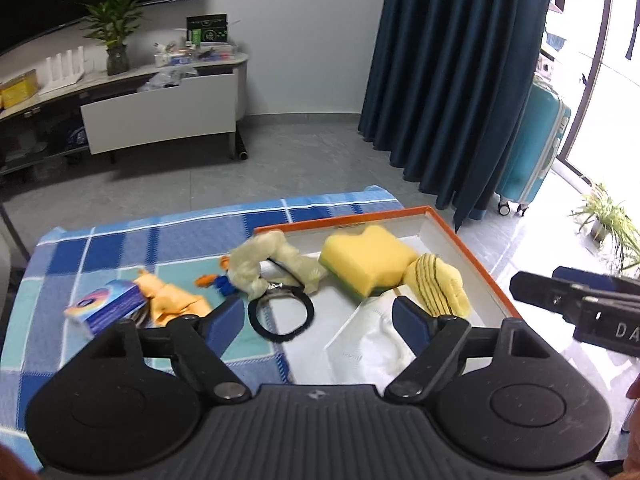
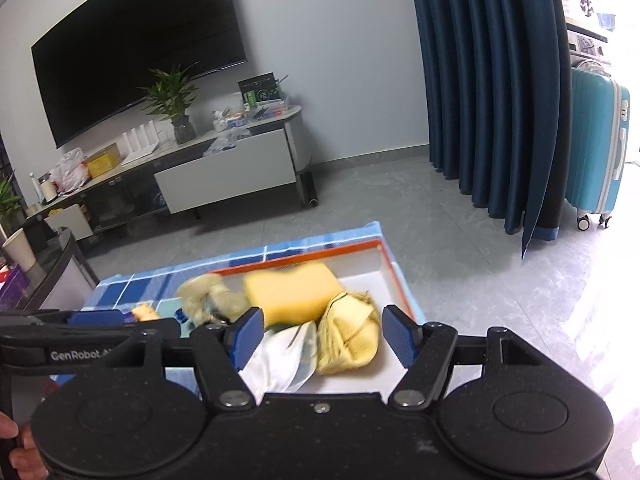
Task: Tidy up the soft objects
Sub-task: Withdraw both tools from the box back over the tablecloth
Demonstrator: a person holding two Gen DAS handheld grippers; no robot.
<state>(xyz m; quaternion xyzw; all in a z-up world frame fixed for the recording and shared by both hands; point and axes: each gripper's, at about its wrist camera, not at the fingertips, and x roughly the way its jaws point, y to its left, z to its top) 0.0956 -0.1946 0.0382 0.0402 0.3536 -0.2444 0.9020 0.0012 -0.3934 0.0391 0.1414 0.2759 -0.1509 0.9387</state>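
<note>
My left tool (image 1: 318,322) hangs over the near edge of the checked cloth (image 1: 120,240) with its blue fingers (image 1: 226,322) spread wide and nothing between them — the black band (image 1: 280,316) lies on the cloth just ahead of the gap, its far side touching the pale rag (image 1: 276,264) that is draped over the rim of the box (image 1: 472,256). Inside the box I see the sponge (image 1: 368,260) toward the far side, the yellow cloth roll (image 1: 438,290) just right of it and touching it, and the white mask (image 1: 376,344) nearest me, partly behind my left tool's right finger. Left of the tool, on the checked cloth, sit the blue packet (image 1: 106,308) and an orange cloth (image 1: 172,300) beside it, with small orange and blue bits near the rag. My right tool (image 2: 322,336) is also spread and holds nothing; from its camera the mask (image 2: 280,360) and roll (image 2: 348,340) lie side by side directly between its fingers (image 2: 250,334), the sponge (image 2: 292,294) beyond them, blurred. The right tool shows at the right edge of the left view, beside the box.
</note>
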